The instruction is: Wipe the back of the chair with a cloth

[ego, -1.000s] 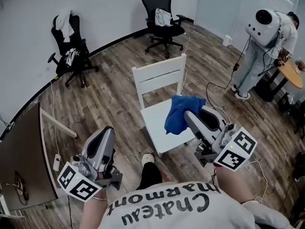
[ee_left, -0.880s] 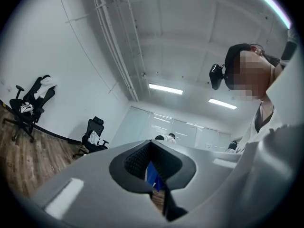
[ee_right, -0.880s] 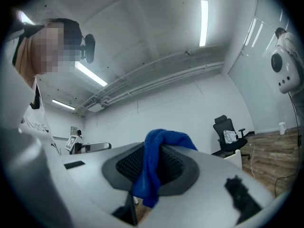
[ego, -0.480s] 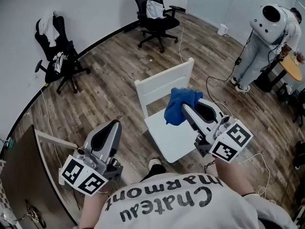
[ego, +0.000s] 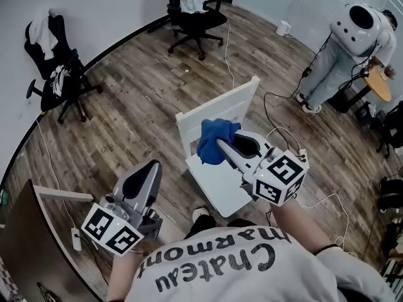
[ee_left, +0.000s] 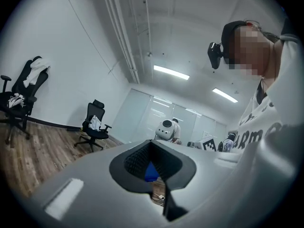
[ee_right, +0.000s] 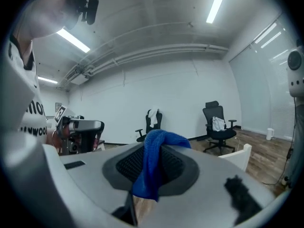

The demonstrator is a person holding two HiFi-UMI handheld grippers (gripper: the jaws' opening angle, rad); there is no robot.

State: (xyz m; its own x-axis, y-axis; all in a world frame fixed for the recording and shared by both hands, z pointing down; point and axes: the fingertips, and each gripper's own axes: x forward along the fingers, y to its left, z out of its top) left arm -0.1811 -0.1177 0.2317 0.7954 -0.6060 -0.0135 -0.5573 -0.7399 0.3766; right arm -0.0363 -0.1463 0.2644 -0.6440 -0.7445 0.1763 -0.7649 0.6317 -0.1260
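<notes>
right gripper view shows your right gripper (ee_right: 153, 151) pinching just a fold of cloth (ee_right: 148, 177), so rubbing the chair back (ego: 220, 109) hard could drag it free.

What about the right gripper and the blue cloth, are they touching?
Touching. The right gripper view shows the cloth clamped between the right gripper's shut fingers, with a fold hanging over their tips.
</notes>
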